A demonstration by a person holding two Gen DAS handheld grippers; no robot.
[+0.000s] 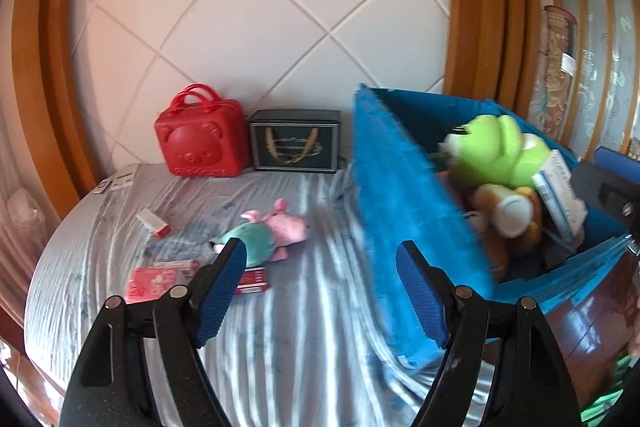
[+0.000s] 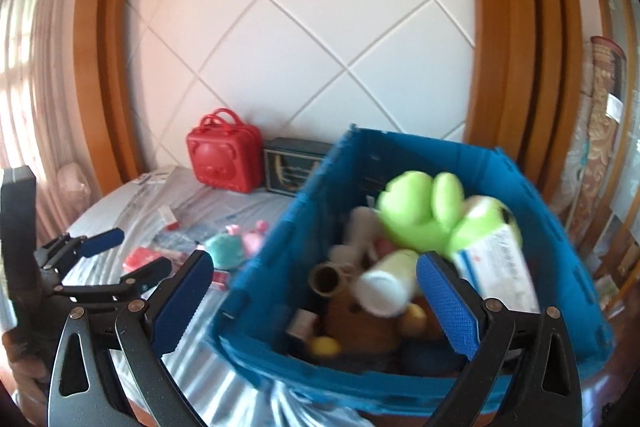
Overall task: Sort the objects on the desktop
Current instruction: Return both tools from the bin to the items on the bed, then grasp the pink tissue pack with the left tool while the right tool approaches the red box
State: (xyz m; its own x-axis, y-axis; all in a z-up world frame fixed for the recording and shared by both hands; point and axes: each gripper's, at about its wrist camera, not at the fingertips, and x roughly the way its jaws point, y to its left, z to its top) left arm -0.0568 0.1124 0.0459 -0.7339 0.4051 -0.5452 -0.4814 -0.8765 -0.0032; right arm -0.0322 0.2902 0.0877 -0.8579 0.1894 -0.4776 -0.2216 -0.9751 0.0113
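Blue crate (image 2: 280,247) contents motion-blurred, perhaps a bottle (image 2: 386,281) among them.

No text is legible; raised lettering on the red bear-faced case (image 1: 200,139) is too blurred to read.

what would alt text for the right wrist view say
An open blue plastic crate on a striped bedsheet holds a lime-green plush frog, a brown plush toy and a white box. The right gripper hangs open before it, fingers empty; a pink-and-teal plush lies left.
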